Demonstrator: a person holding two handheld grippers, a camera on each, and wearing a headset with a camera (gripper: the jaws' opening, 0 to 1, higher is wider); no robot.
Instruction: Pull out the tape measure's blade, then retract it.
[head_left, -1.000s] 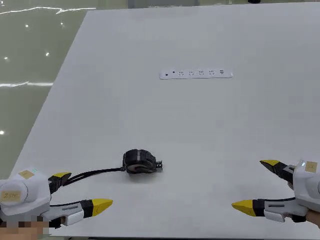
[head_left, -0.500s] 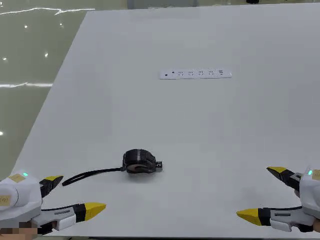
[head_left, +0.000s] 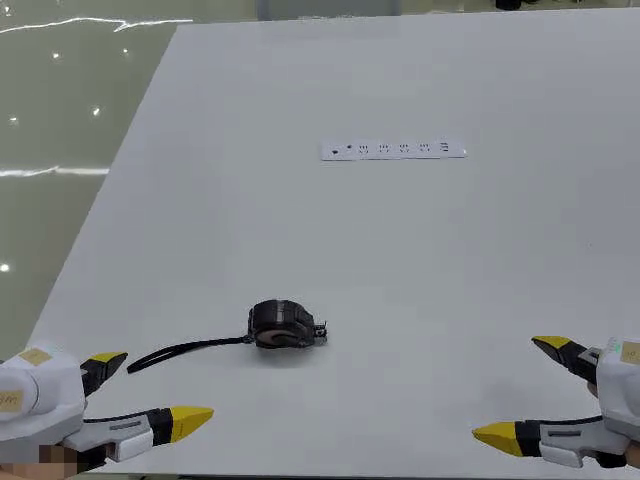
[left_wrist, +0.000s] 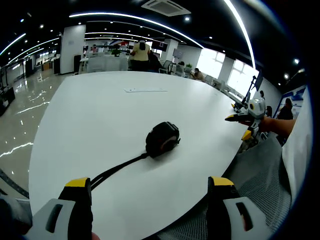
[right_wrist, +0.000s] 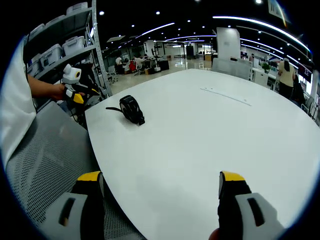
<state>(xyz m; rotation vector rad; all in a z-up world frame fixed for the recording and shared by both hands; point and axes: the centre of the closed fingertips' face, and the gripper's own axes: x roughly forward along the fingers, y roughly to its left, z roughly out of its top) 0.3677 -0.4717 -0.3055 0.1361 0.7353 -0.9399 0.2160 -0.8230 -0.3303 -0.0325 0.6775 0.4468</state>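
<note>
A black tape measure (head_left: 281, 326) lies on the white table (head_left: 400, 250), its blade fully in, with a black wrist strap (head_left: 180, 351) trailing left. The tape measure (left_wrist: 162, 139) sits ahead of my left gripper (head_left: 150, 390), which is open at the near left table edge, a short way from the strap end. My left gripper (left_wrist: 145, 186) holds nothing. Over the near right edge my right gripper (head_left: 528, 392) is open and empty, far from the tape measure (right_wrist: 132, 109). My right gripper (right_wrist: 159, 181) faces across the table.
A white power strip (head_left: 393, 150) lies flat toward the far middle of the table. A shiny floor (head_left: 60, 120) runs along the table's left side. Shelving with bins (right_wrist: 65, 45) stands to the left in the right gripper view.
Both grippers have drawn back toward the near table edge, still open. The tape measure and its strap have stayed put; the view has shifted slightly.
</note>
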